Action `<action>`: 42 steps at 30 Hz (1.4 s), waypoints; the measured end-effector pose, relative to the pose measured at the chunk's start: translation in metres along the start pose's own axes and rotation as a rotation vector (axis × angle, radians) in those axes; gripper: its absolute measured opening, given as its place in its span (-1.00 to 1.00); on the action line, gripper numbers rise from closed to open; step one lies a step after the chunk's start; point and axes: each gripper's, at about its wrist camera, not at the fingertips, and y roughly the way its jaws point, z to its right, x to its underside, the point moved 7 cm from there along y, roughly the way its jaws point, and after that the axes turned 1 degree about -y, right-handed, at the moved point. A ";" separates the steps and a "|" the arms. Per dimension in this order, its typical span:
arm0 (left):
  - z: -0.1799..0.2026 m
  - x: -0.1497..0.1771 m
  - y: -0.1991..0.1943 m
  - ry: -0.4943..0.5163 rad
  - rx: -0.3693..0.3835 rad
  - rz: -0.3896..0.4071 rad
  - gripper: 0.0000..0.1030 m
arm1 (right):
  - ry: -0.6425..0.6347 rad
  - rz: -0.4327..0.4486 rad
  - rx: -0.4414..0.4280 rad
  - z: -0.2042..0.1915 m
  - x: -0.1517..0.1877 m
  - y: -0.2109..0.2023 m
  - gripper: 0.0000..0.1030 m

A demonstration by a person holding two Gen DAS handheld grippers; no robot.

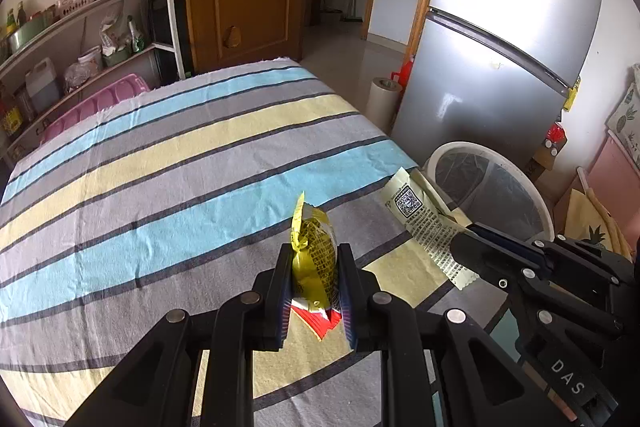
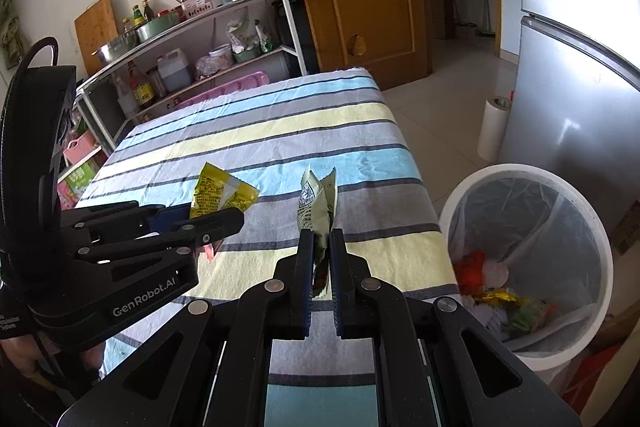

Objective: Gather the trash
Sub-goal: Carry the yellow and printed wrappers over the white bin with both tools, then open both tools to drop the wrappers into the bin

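You see a tabletop (image 1: 160,155) cloth striped blue, yellow and grey with dark lines, a yellow snack wrapper (image 1: 314,251) with red, a pale green wrapper (image 2: 316,211), a white bin (image 2: 600,259).

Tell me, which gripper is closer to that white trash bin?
The right gripper, clamping a pale wrapper, is beside the bin; the left gripper, holding a yellow wrapper, is farther over the table.
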 end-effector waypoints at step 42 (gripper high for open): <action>0.191 -0.025 0.067 0.269 0.180 -0.067 -0.21 | 0.297 -0.012 0.308 0.207 0.031 -0.054 -0.31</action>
